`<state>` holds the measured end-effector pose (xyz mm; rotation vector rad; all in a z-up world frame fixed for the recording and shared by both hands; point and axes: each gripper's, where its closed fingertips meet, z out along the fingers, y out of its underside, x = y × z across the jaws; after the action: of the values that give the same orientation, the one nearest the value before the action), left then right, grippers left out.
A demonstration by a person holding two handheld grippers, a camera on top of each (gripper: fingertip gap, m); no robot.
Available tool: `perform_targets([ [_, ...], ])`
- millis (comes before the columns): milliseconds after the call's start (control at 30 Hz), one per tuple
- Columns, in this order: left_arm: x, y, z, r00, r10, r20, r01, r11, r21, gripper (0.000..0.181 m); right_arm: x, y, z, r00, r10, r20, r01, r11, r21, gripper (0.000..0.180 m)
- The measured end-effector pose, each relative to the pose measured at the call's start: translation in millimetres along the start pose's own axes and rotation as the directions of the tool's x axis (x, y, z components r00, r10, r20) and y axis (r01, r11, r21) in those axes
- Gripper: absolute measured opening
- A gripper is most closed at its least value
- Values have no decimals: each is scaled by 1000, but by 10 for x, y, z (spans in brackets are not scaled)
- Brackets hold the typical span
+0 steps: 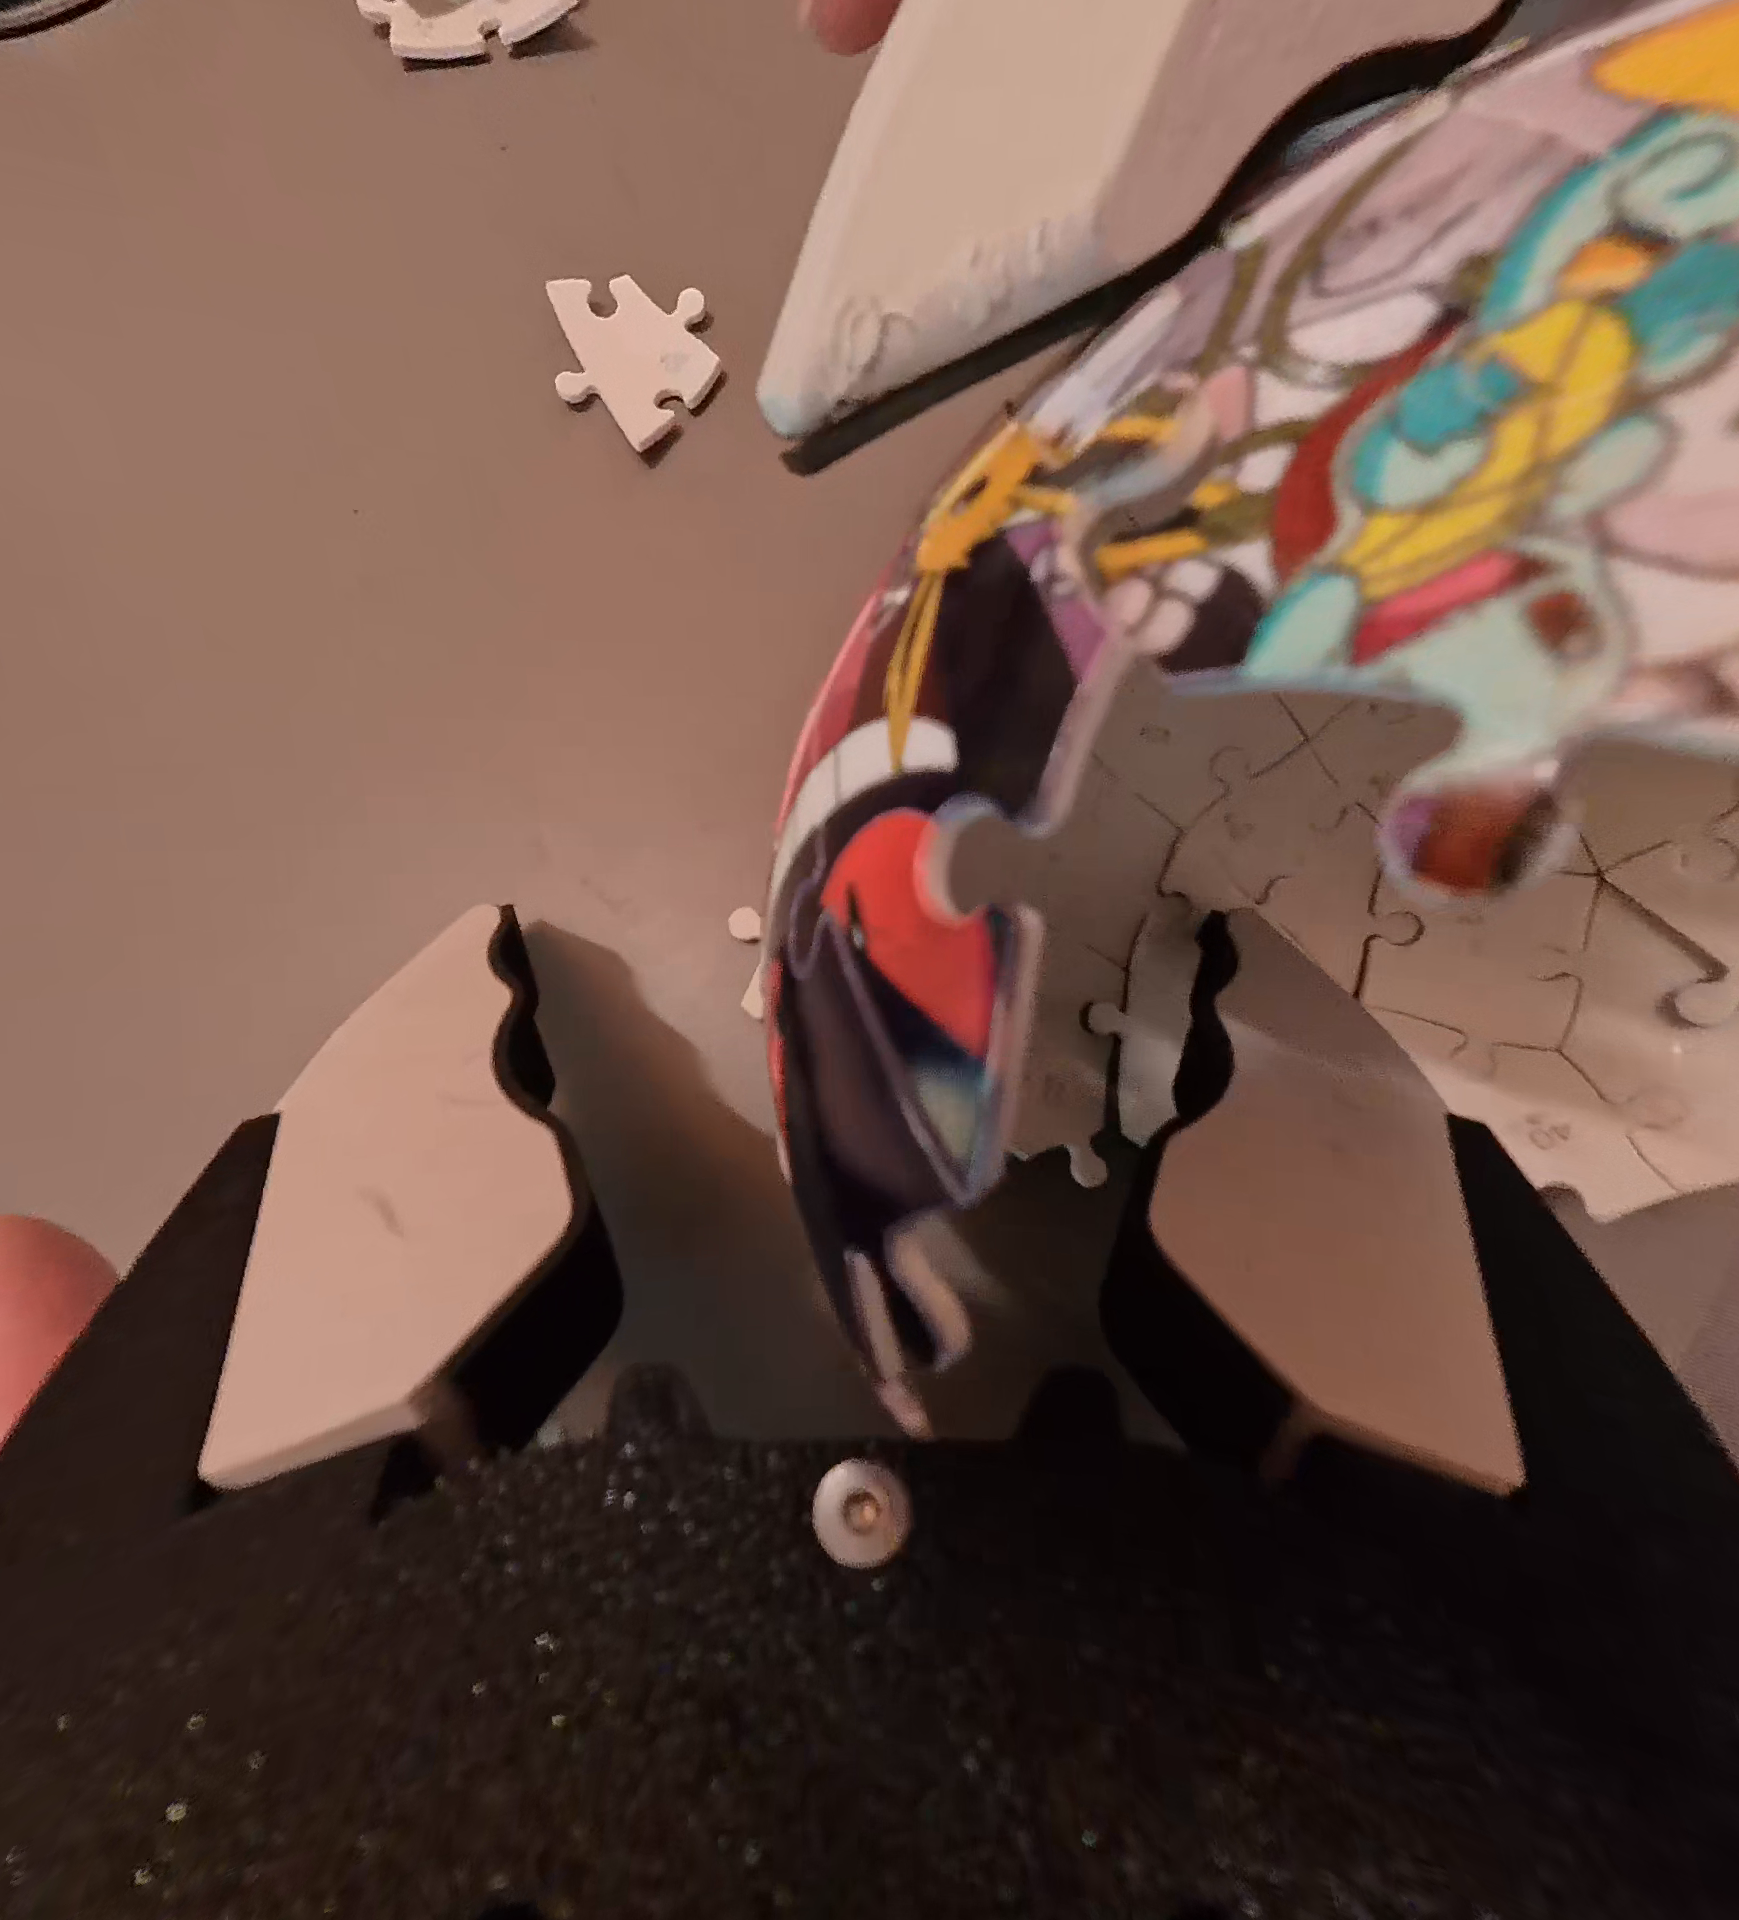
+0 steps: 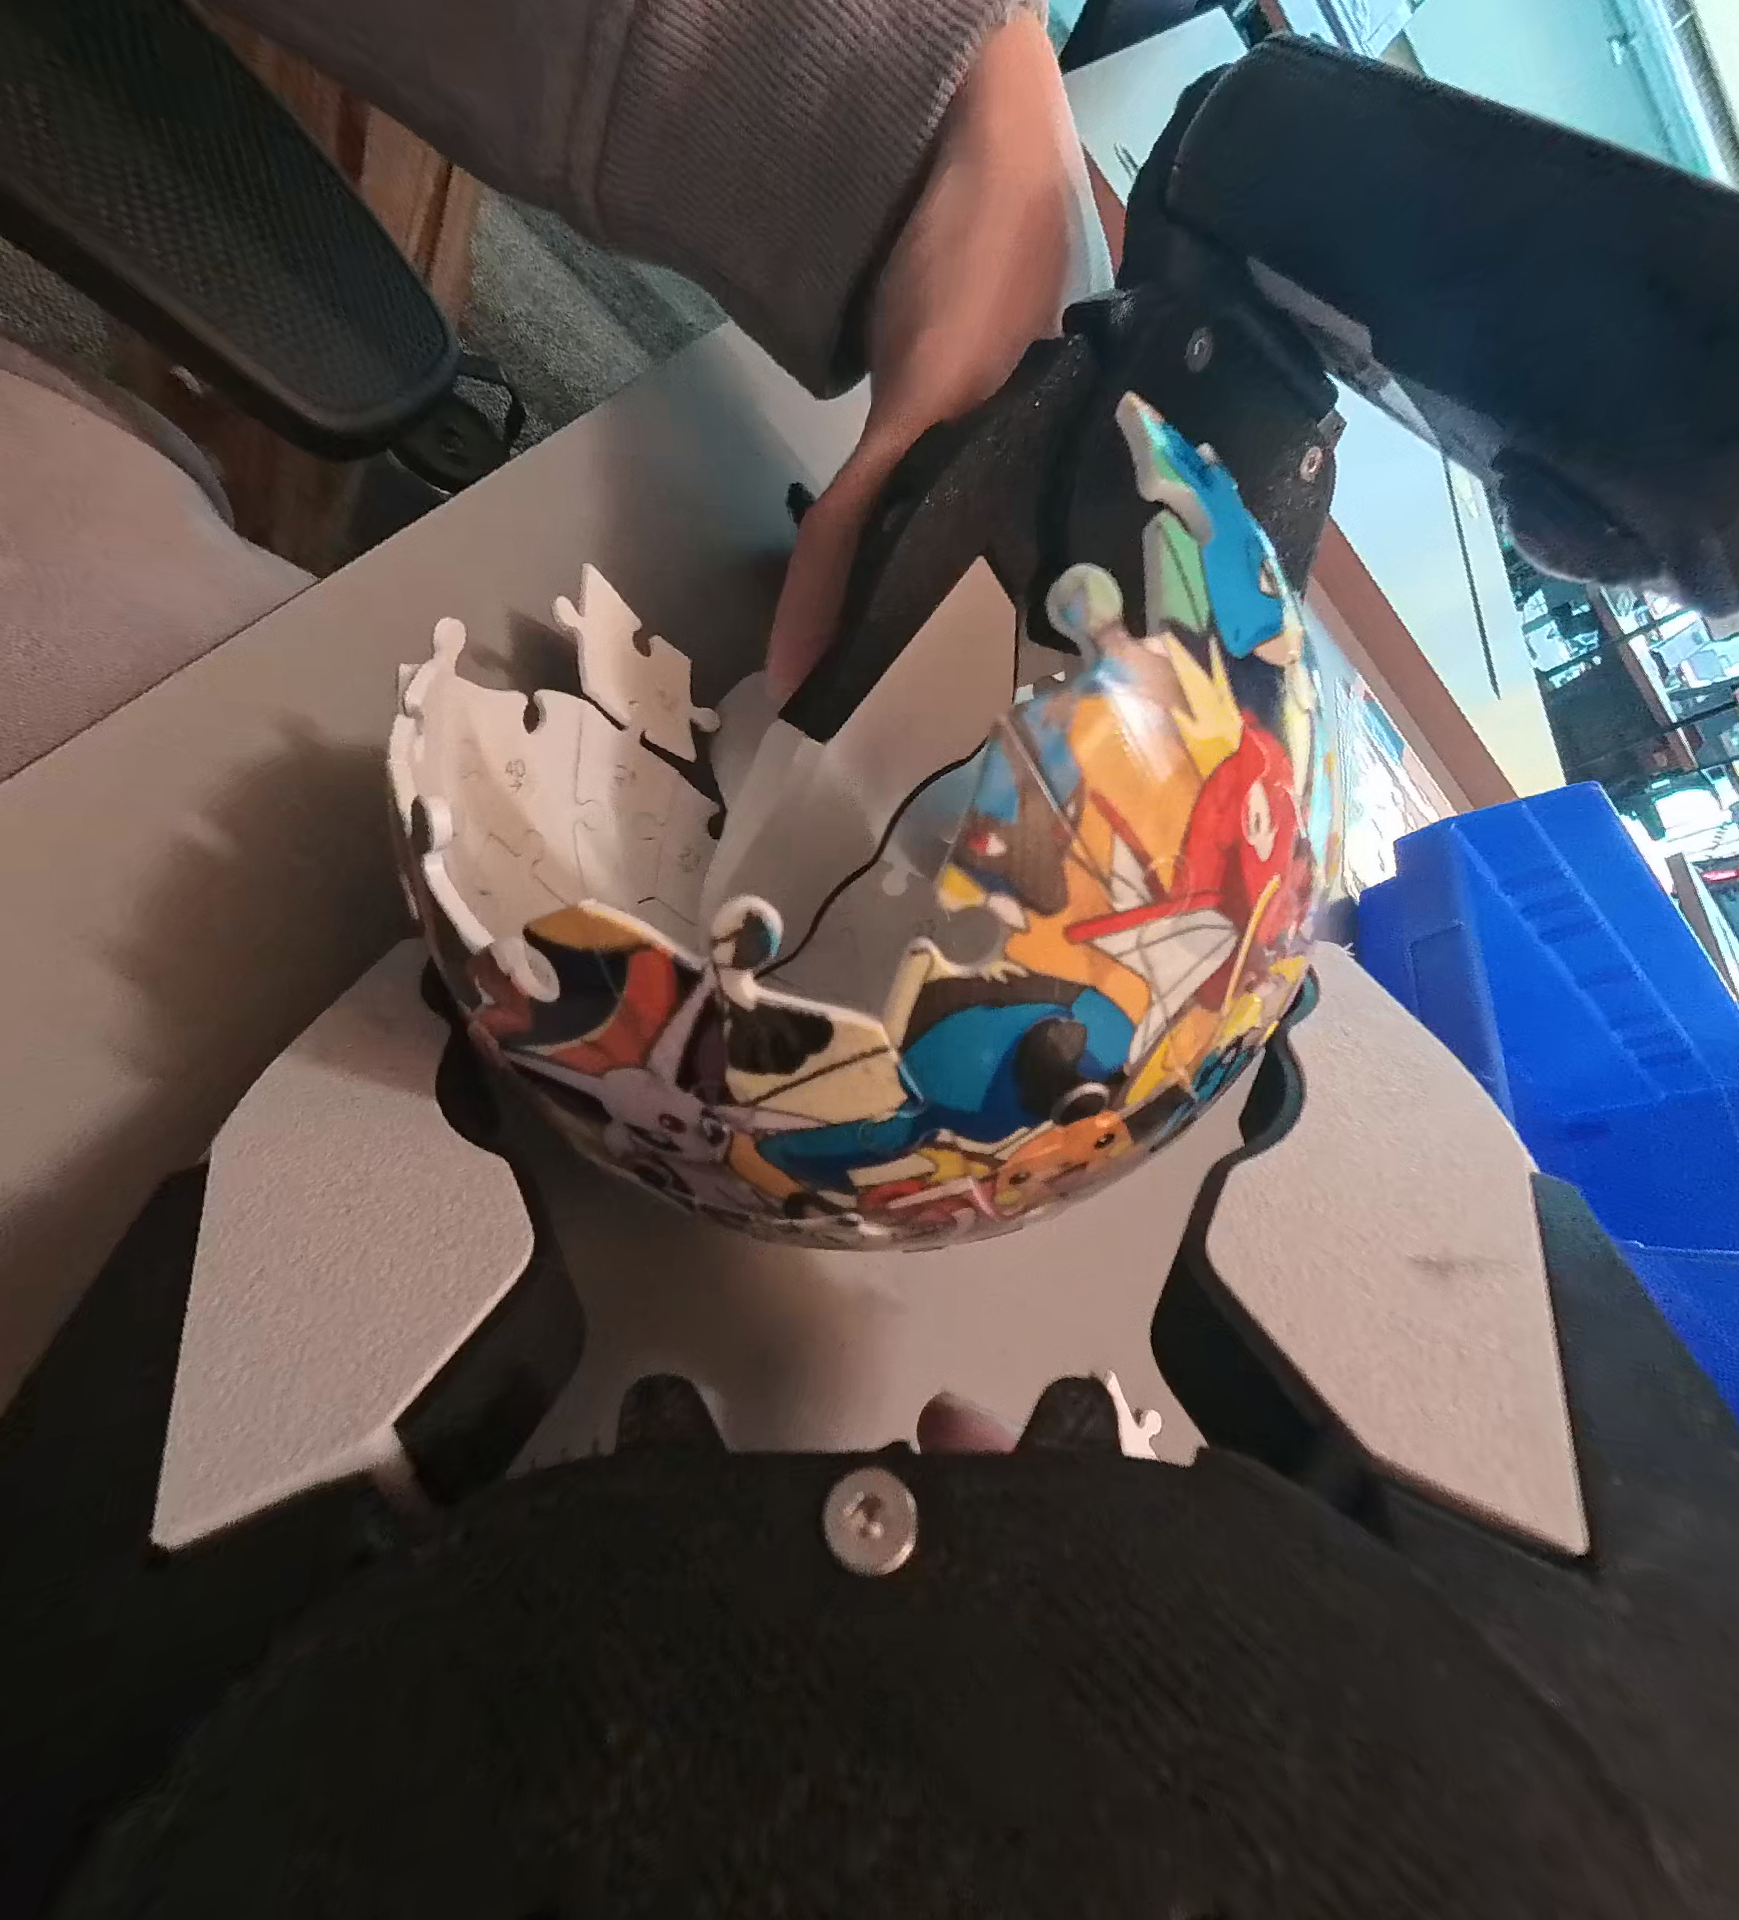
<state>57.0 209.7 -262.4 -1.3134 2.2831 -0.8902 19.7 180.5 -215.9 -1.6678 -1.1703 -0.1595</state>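
A partly built puzzle ball (image 2: 1000,997), a colourful cartoon-printed shell open at the top with a white inside, sits between the fingers of my right gripper (image 2: 865,1039), which is shut on its sides just above the grey table (image 2: 169,831). My left gripper (image 1: 860,935) is open and straddles the shell's jagged rim (image 1: 896,987). Its right finger (image 1: 1312,1195) is inside against the white inner surface and its left finger (image 1: 408,1174) is outside. In the right wrist view the left gripper's finger (image 2: 771,821) reaches down into the bowl, held by a person's hand (image 2: 948,364).
A loose white puzzle piece (image 1: 636,358) lies on the table (image 1: 221,520), with another piece (image 1: 460,26) at the far edge. A small piece (image 2: 1135,1429) lies near my right gripper's base. A blue bin (image 2: 1571,1039) stands on the right. An office chair (image 2: 221,260) is behind. It is some 11 cm from my left tips to the loose white puzzle piece (image 1: 636,358).
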Motion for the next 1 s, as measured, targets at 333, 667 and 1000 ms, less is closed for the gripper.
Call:
perform_targets([
  [333, 61, 1, -12, 999, 39, 17, -38, 998, -47, 117, -63, 37, -57, 999, 21, 32, -20, 999, -28, 145],
  [667, 73, -14, -23, 997, 70, 35, -68, 996, -63, 116, -53, 41, -130, 999, 31, -21, -32, 999, -13, 138],
  [1000, 37, -31, 15, 999, 49, 6, -49, 999, 8, 120, -39, 31, -142, 997, 60, -42, -60, 998, 8, 136],
])
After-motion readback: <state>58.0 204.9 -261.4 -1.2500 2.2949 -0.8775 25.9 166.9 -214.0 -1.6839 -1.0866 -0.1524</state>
